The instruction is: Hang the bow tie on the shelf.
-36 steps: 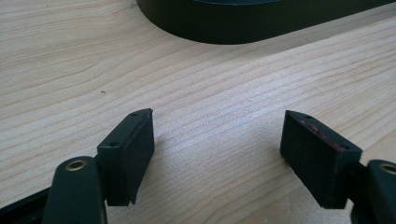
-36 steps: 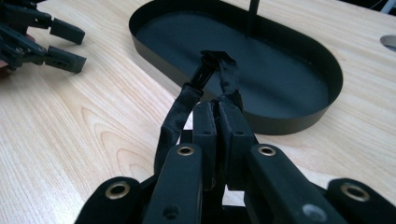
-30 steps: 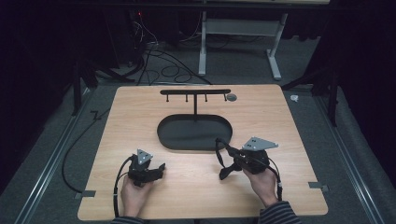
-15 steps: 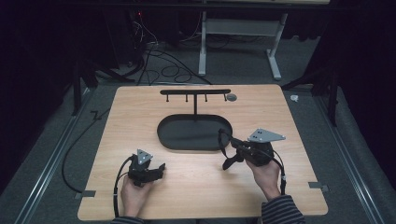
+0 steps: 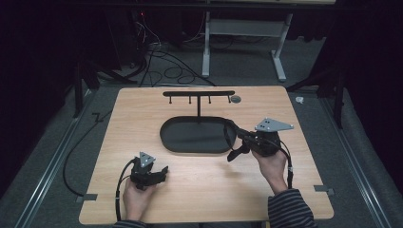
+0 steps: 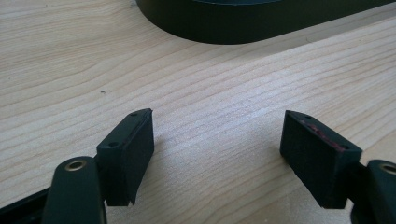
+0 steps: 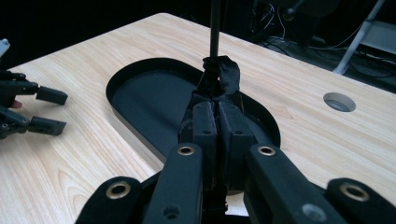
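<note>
Black strap (image 7: 223, 70) pinched in right hand-held gripper (image 7: 217, 109); left hand-held gripper (image 6: 217, 156) spread wide; no legible writing.

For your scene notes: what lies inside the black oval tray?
The tray floor looks bare apart from the stand's post rising from it. The right tongs and the black strap they pinch cover its near-right part.

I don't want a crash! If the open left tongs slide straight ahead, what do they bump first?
Probably the black oval tray. The left tongs point across bare table toward its rim, with nothing between.
</note>
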